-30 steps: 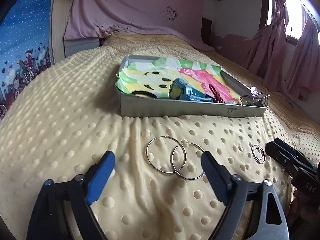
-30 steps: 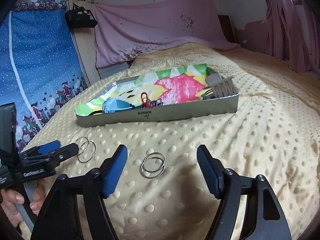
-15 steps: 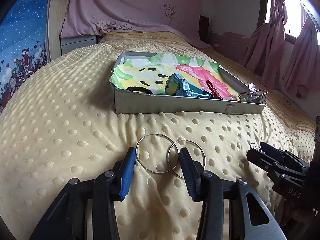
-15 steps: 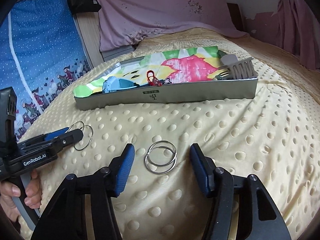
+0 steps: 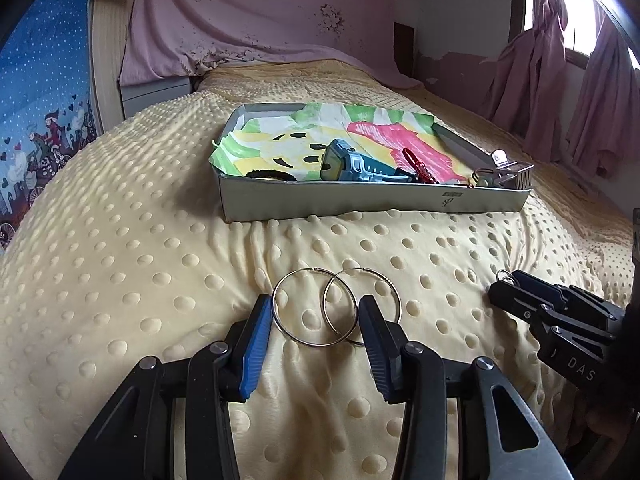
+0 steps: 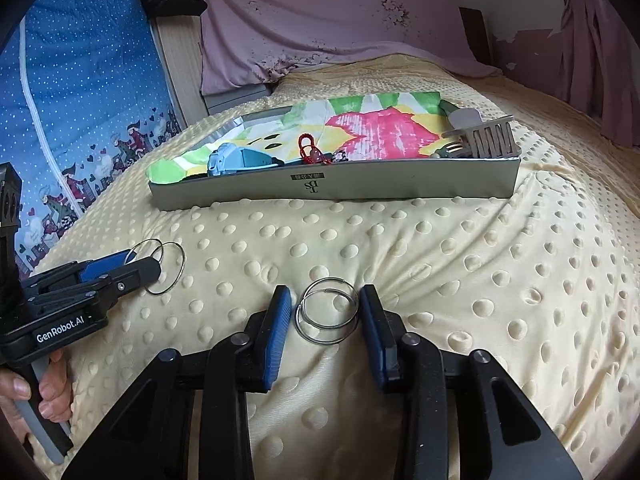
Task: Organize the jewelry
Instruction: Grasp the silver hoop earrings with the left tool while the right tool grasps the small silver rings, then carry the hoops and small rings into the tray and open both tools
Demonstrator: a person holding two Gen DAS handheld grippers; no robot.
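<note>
Two large silver hoop earrings [image 5: 336, 306] lie overlapping on the yellow dotted blanket. My left gripper [image 5: 316, 336] is partly closed around them, its pads at their outer edges. Two small silver hoops [image 6: 328, 316] lie between the pads of my right gripper [image 6: 326, 328], which is also partly closed around them. A grey tray [image 5: 360, 200] with a colourful cloth lining sits beyond; it also shows in the right wrist view [image 6: 340, 190]. It holds a blue watch [image 5: 352, 166], a red cord piece [image 5: 418, 164] and a grey hair claw [image 6: 484, 140].
A pink cloth [image 5: 260, 20] covers the headboard. A blue patterned panel [image 6: 80, 100] stands at the left. Pink curtains [image 5: 580, 92] hang at the right. The yellow blanket [image 5: 120, 260] spreads around the tray.
Both grippers have lowered toward the blanket and narrowed their jaws around their hoop pairs. The hoops still lie on the blanket.
</note>
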